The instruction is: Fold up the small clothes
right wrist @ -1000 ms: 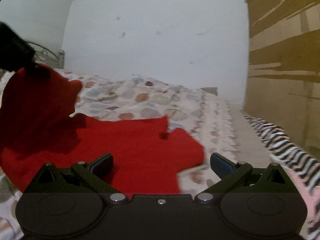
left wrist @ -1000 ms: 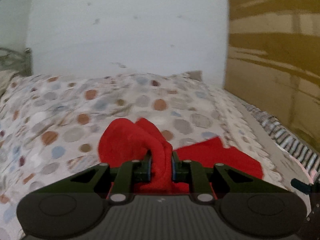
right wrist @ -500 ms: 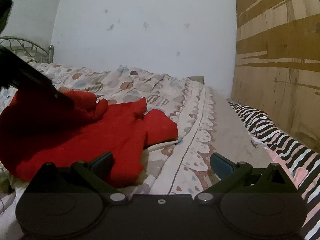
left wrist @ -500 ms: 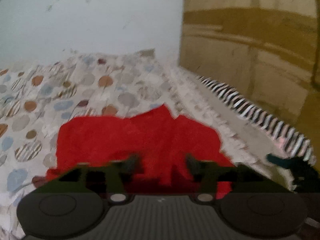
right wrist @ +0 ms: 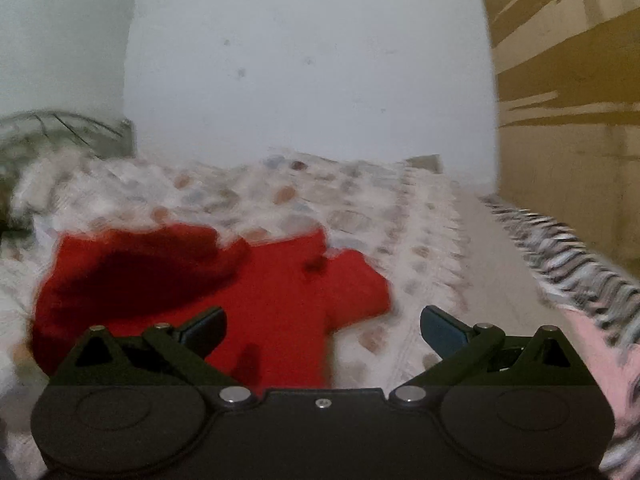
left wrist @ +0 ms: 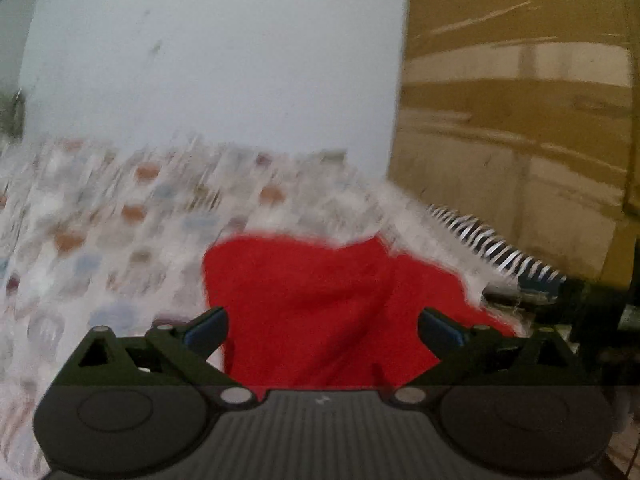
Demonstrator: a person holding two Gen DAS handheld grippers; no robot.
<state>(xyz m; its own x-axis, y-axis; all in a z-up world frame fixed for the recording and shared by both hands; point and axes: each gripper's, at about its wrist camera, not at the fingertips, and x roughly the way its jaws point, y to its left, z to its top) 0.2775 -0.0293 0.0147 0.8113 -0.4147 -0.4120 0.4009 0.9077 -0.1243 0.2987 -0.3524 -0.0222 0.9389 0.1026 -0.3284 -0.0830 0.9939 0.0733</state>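
Released a second ago, the left gripper (left wrist: 322, 326) now gapes beside the equally spread right gripper (right wrist: 323, 325). Ahead, the red garment (right wrist: 276, 300) lies rumpled on the bed (right wrist: 400, 240); soft, limp and light, it's probably best pinched at a hem corner.

My left gripper (left wrist: 322, 328) has its jaws spread wide, the two blue-padded fingertips (left wrist: 206, 326) standing well apart with nothing pinched between them. My right gripper (right wrist: 323, 326) is posed the same way: both fingers splayed out to the sides, blue pads (right wrist: 442, 330) facing inward across an open gap, gripping nothing. Both point forward and slightly downward, level from side to side, neither tilted over. Both views are blurred.
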